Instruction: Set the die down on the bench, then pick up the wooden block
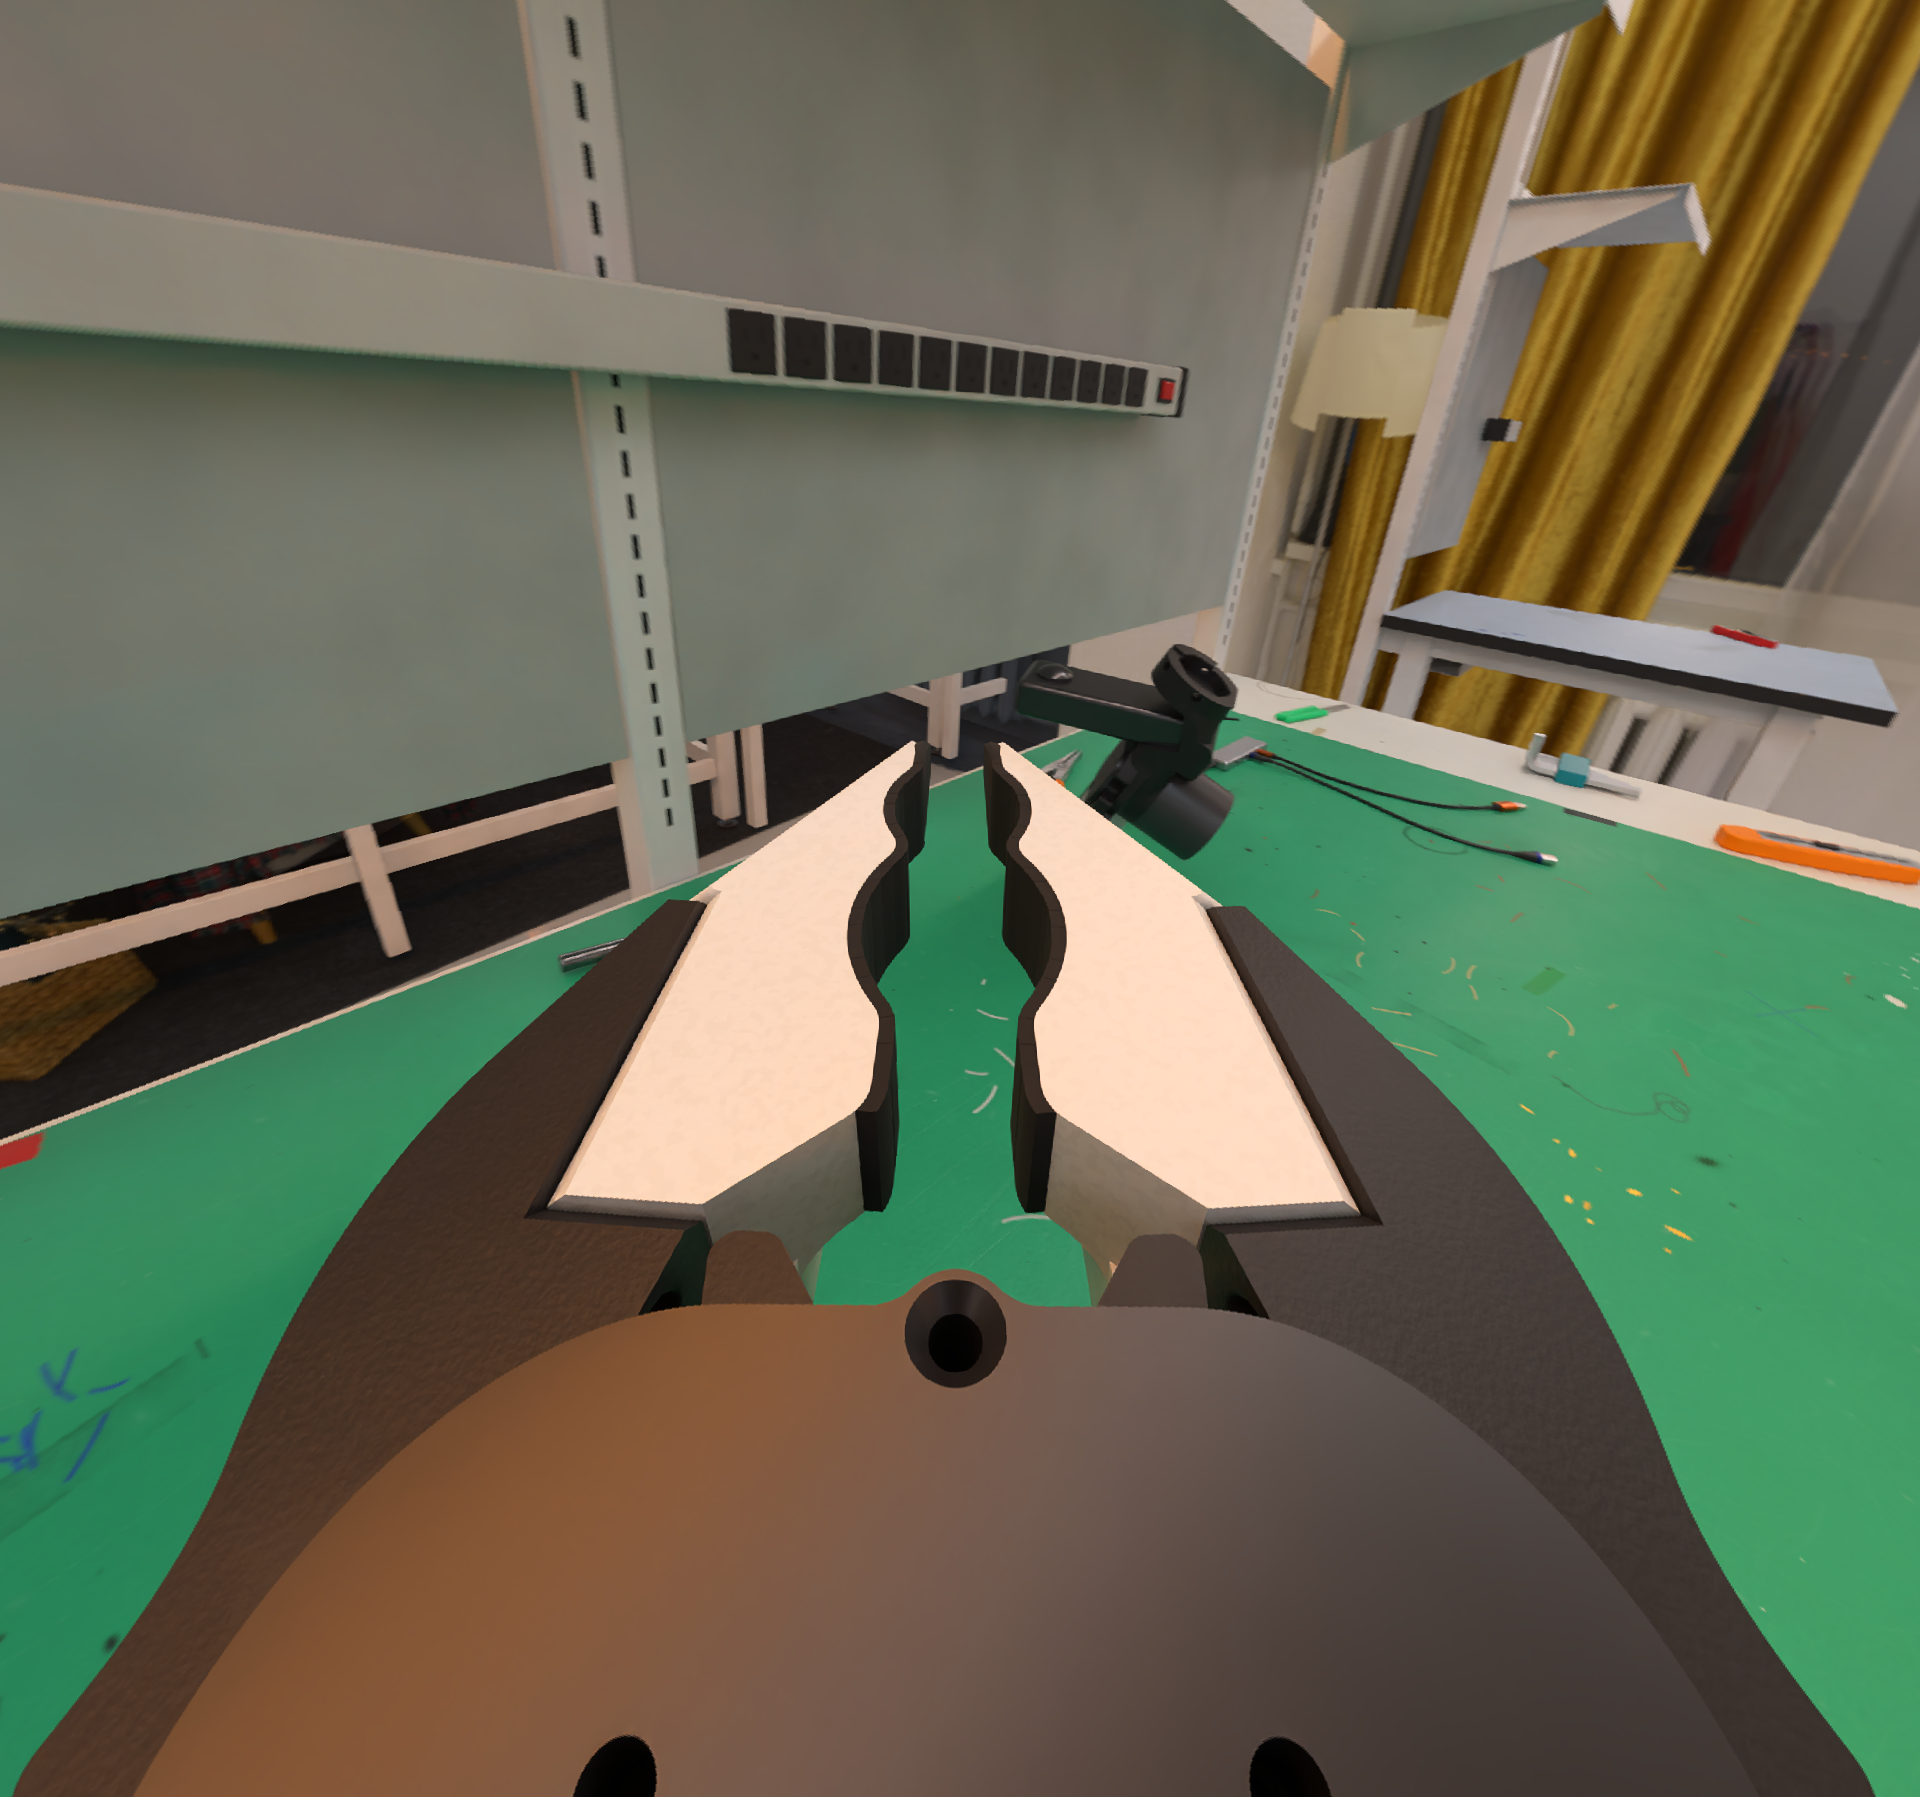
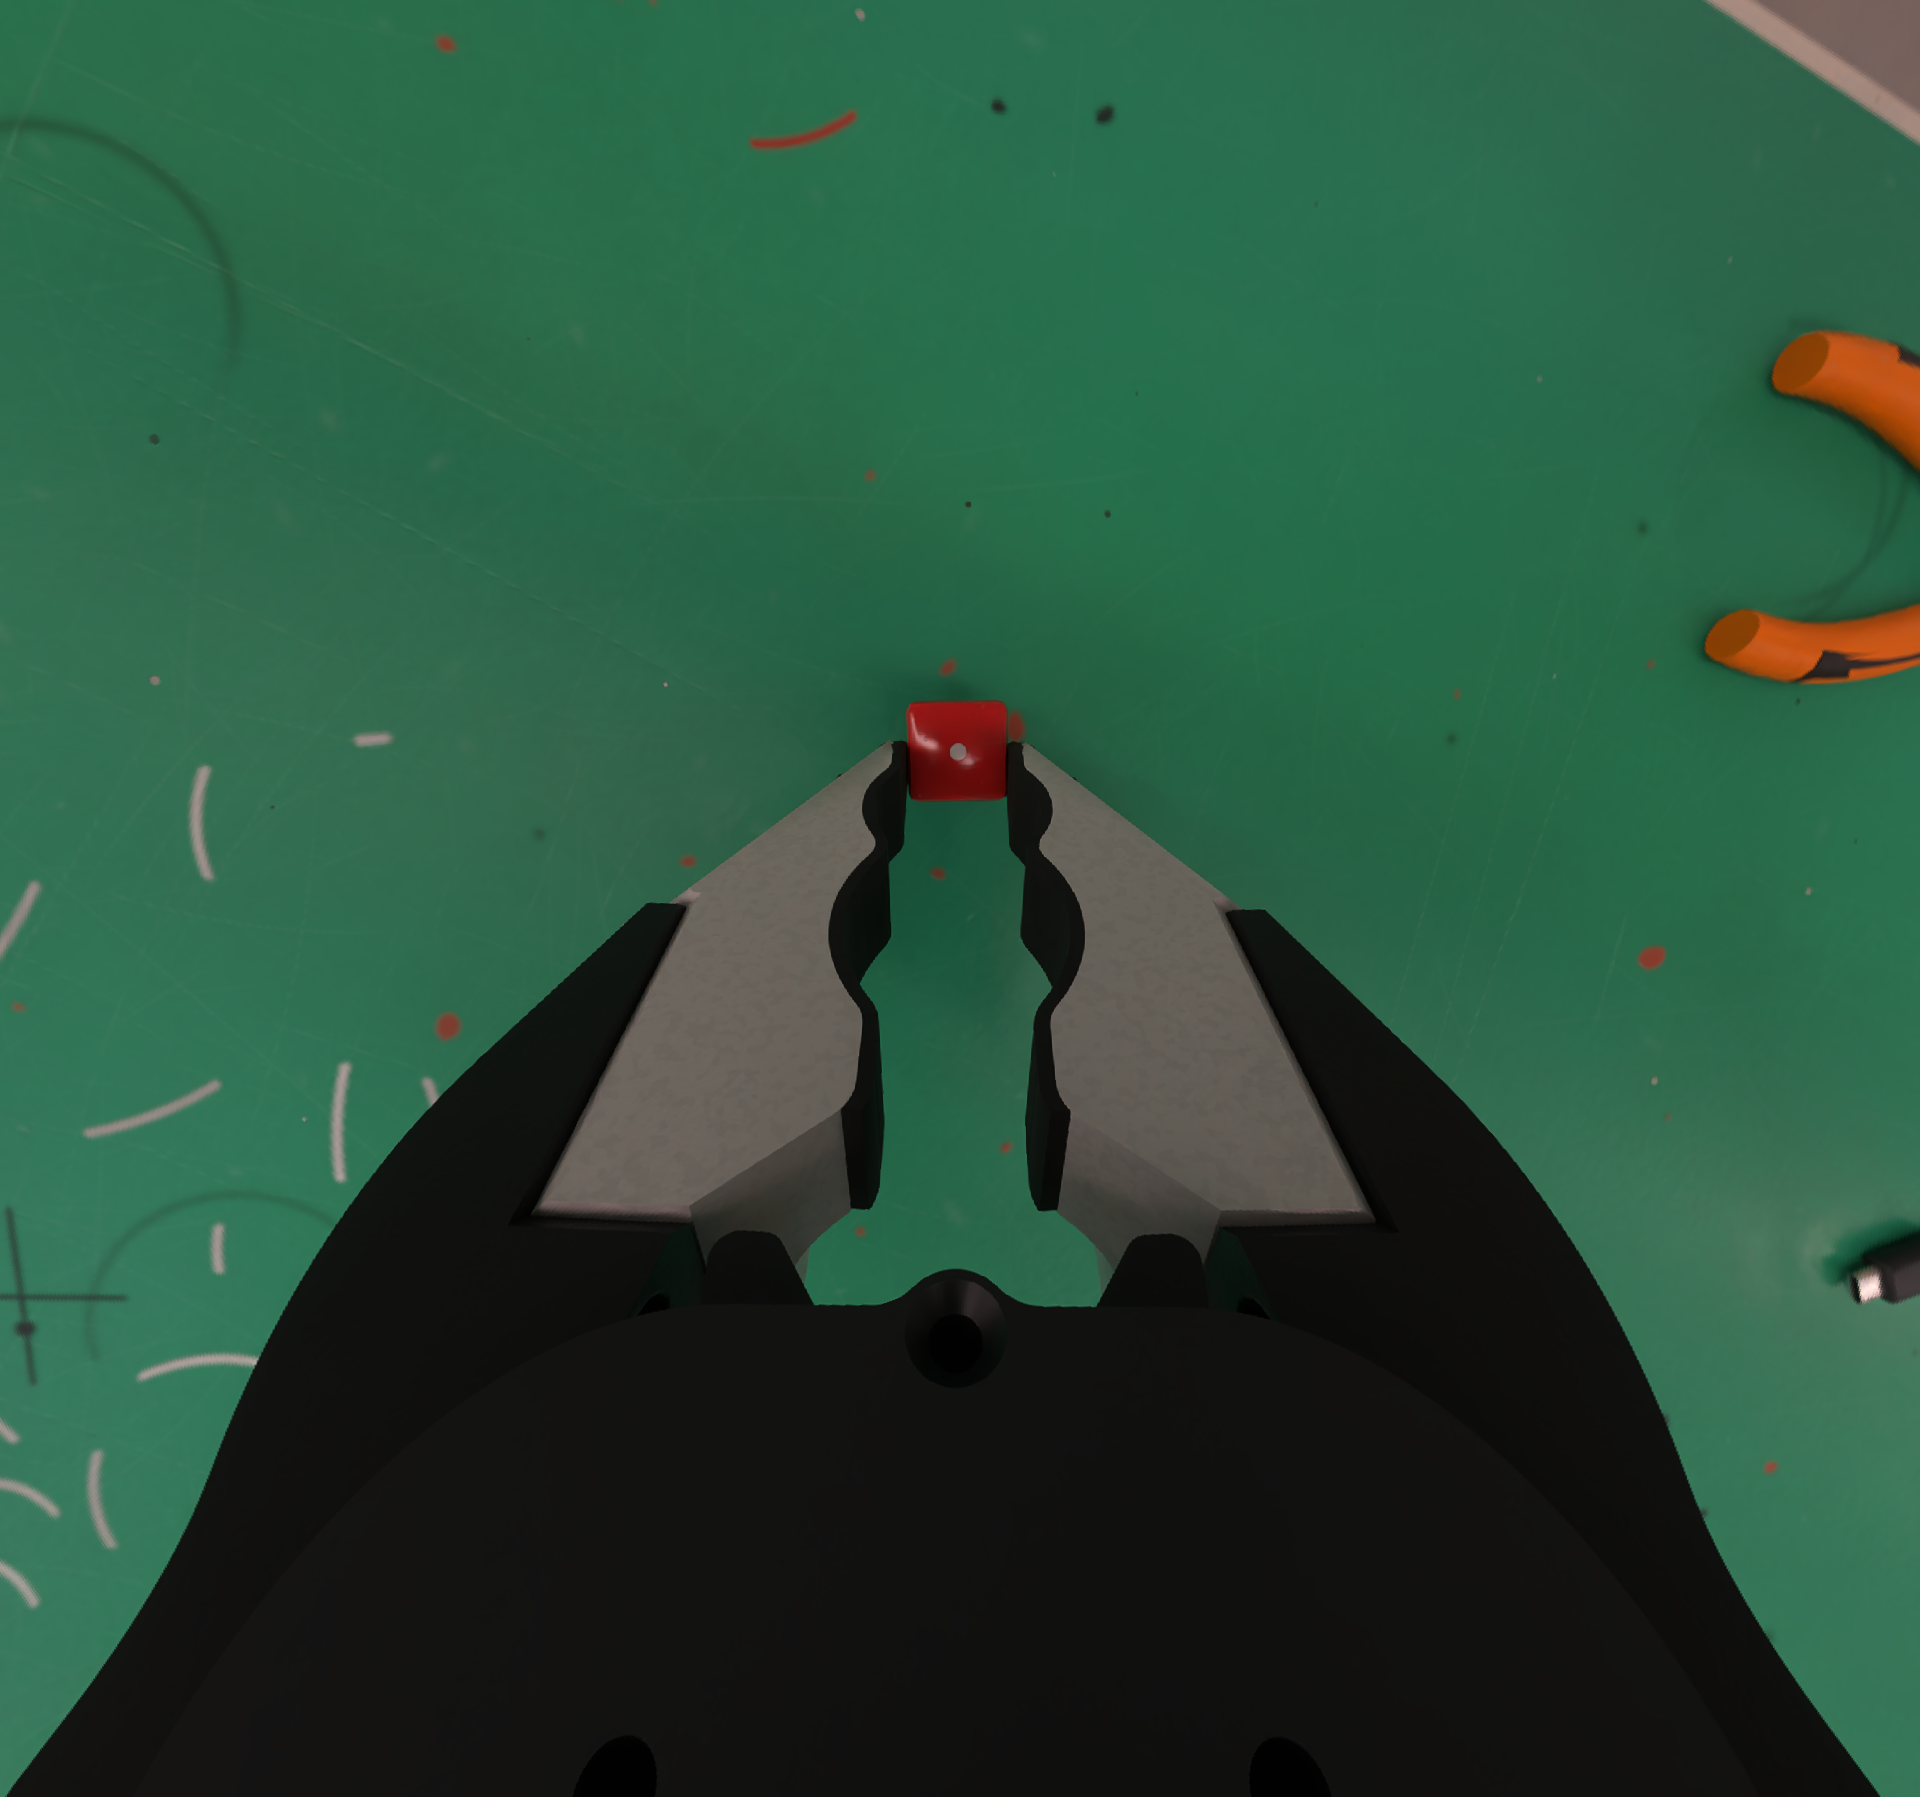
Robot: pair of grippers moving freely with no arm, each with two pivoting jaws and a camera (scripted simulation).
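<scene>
1. Here, in the left wrist view, the left gripper (image 1: 951, 760) hangs low over the green mat (image 1: 1403, 1072) with its jaws set to a narrow gap and nothing between them. Neither the die nor the wooden block shows in this view.
2. Past the fingertips, the right gripper (image 1: 1143, 750) shows as a dark body tilted down toward the mat; whether its tips touch the mat I cannot tell.
3. Round about, thin cables (image 1: 1403, 802) trail across the mat to the right, and an orange knife (image 1: 1813, 854) lies near the bench's pale edge. A grey back panel carries a power strip (image 1: 951, 363); yellow curtains (image 1: 1662, 293) hang to the right, with a side table (image 1: 1631, 656) before them.
4. In the right wrist view, the right gripper (image 2: 956, 760) looks nearly straight down at the mat (image 2: 1351, 345). The red die (image 2: 957, 750) sits clamped between the very fingertips, one white pip facing the camera. A dark shadow lies just beyond it; whether the die touches the mat I cannot tell.
5. On the mat lie white and red wire clippings and dark specks. The orange handles of pliers (image 2: 1839, 511) lie at the right edge, well apart from the die, and a small black plug (image 2: 1886, 1280) lies lower right.
</scene>
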